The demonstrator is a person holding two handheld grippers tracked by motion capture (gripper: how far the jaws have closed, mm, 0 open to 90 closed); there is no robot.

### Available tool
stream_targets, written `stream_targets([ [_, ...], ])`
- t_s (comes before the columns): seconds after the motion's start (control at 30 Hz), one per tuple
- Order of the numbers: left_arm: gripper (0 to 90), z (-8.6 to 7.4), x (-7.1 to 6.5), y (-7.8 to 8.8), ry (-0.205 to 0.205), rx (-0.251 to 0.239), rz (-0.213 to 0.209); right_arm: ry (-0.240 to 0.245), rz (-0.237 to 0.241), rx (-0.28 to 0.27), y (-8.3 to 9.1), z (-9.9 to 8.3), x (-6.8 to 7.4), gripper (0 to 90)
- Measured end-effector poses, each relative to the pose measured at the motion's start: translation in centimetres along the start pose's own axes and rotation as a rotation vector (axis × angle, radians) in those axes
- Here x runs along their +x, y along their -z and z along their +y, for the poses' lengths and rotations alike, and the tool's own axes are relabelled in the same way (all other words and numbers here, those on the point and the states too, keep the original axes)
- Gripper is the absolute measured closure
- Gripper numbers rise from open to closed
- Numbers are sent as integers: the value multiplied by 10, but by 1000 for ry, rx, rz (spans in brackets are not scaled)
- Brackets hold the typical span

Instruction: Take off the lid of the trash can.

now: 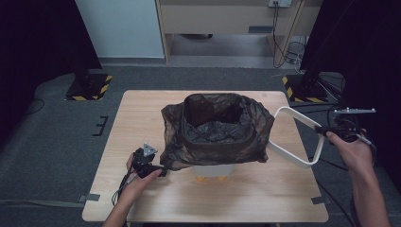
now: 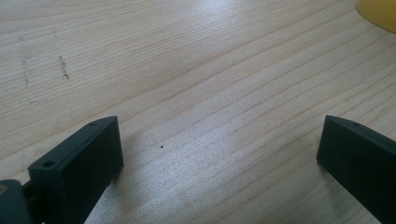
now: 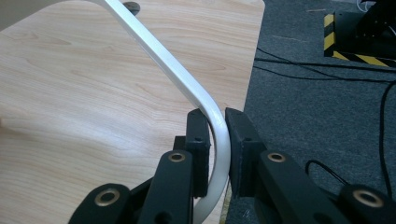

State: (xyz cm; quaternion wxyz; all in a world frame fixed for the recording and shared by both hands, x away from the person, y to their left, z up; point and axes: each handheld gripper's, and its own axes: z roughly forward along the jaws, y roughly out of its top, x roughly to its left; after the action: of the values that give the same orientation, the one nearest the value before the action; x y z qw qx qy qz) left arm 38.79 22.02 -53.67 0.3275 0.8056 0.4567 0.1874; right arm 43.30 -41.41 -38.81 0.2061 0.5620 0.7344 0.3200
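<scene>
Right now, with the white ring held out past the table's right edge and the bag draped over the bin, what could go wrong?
1. The right gripper pinches only the curved corner of the white ring, so the ring could twist or slip as it goes over the bin.
2. The black bin bag hangs loose and uneven over the rim; the ring may snag it or drag it into the bin.
3. The left gripper stands open over bare table, so the bag seems unheld there.

High view dim, dark at both side edges; the table [image 1: 156, 109] is lit evenly from above. Glare is seen on the wood in the left gripper view, jaws soft-focused. A highlight runs along the white frame [image 3: 163, 60].
</scene>
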Motion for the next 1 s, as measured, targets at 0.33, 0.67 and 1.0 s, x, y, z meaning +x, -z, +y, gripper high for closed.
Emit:
stream_targets([
  [0.33, 0, 0, 0, 0, 0, 0, 0, 1, -27, 23, -23, -9, 4, 808],
  [0.67, 0, 0, 0, 0, 1, -2, 2, 4, -29, 50, -47, -19, 8, 807],
  [1.0, 0, 0, -1, 0, 6, -5, 2, 1, -32, 69, -70, -29, 12, 807],
])
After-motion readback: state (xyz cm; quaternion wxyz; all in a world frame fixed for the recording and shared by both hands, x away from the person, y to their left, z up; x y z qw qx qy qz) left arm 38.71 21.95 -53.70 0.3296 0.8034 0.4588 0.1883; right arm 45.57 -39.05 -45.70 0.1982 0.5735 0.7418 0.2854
